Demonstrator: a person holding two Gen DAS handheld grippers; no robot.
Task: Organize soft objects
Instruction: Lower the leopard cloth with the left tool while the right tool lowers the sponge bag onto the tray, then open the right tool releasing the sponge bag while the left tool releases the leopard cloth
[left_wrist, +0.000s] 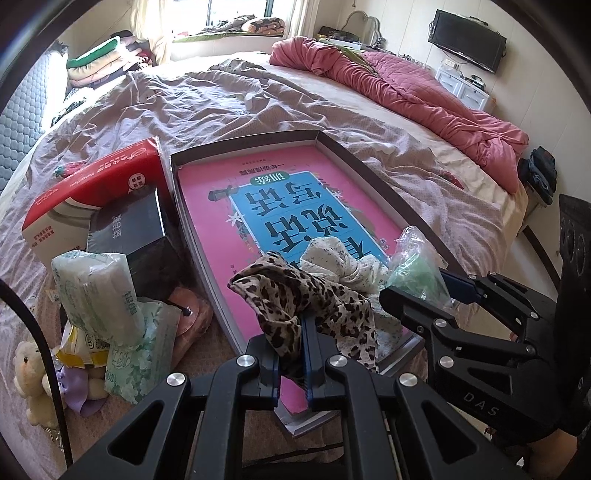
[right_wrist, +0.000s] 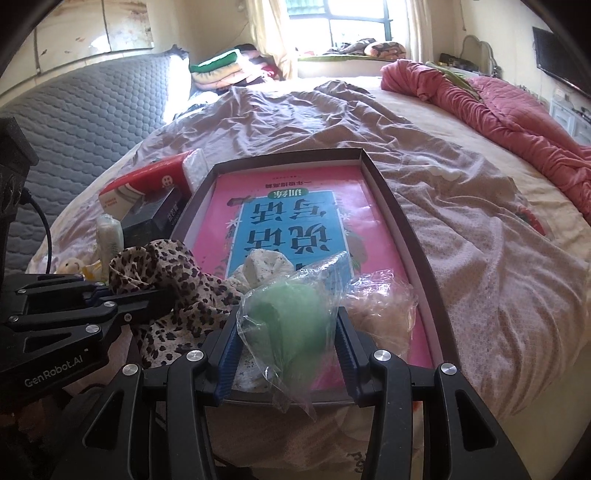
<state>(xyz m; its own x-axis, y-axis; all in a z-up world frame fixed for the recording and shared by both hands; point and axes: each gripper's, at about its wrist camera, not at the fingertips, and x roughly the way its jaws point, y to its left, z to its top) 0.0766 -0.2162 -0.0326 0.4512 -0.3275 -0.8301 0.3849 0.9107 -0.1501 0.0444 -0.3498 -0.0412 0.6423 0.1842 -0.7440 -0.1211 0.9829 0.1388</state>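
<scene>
Nearest, the leopard cloth (left_wrist: 314, 295) is clenched in the left gripper (left_wrist: 291, 354), draped toward twelve o'clock. The green bag (right_wrist: 291, 314) is grasped by the right gripper (right_wrist: 288, 332) over the near end of the tray (right_wrist: 402, 221), long axis running to twelve o'clock.

I look across a wide bed (left_wrist: 221, 110) in wrinkled mauve sheets, a grey quilted headboard (right_wrist: 92, 107) at left. Upper middle, a bright window (right_wrist: 354, 26) with pale curtains — upper right, a wall-mounted television (left_wrist: 467, 38) above white drawers (left_wrist: 461, 86).
</scene>
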